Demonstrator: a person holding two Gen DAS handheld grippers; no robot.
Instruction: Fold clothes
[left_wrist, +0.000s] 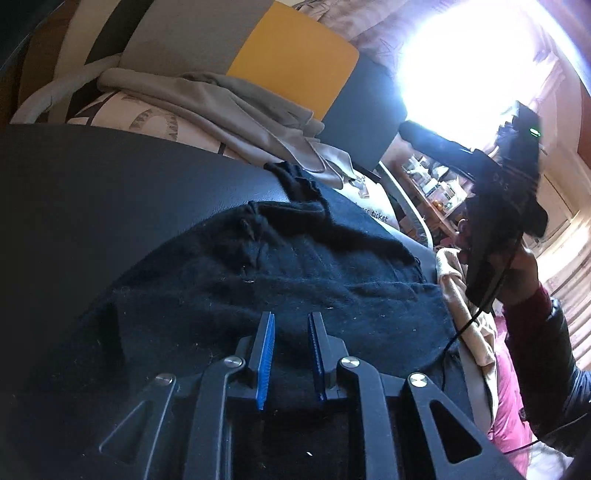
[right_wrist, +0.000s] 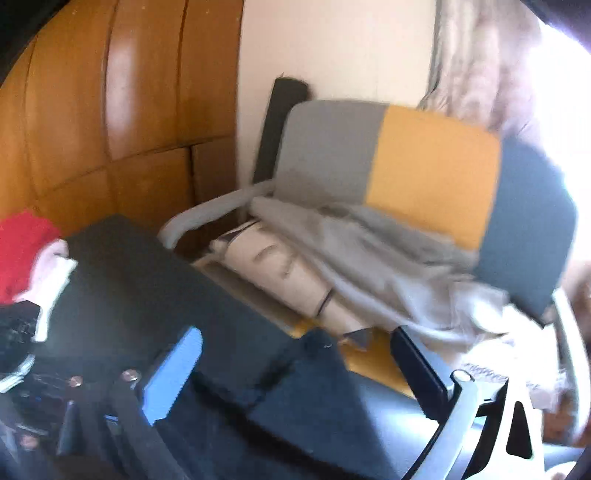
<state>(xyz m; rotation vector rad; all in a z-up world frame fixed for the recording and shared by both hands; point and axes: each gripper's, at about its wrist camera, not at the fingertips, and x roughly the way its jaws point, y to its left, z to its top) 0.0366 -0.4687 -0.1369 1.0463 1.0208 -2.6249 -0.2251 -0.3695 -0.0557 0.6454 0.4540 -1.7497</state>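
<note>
A black knit garment (left_wrist: 280, 280) lies spread over a dark padded surface (left_wrist: 110, 192), with a fold across its far edge. My left gripper (left_wrist: 291, 347) hovers low over its near part. The blue pads (left_wrist: 265, 354) stand a little apart with no cloth between them. In the right wrist view my right gripper (right_wrist: 295, 373) is wide open above the same garment (right_wrist: 317, 410), with nothing between its fingers. The hand (left_wrist: 524, 280) holding it, in a dark red sleeve, shows at the right of the left wrist view, raised beside the garment.
Behind the surface stands a chair (right_wrist: 436, 166) with a grey, yellow and dark blue back. A beige garment (right_wrist: 388, 258) and a printed cushion (right_wrist: 273, 273) lie on it. Red, white and black clothes (right_wrist: 26, 251) sit at the left. A wooden wardrobe (right_wrist: 110, 110) is behind.
</note>
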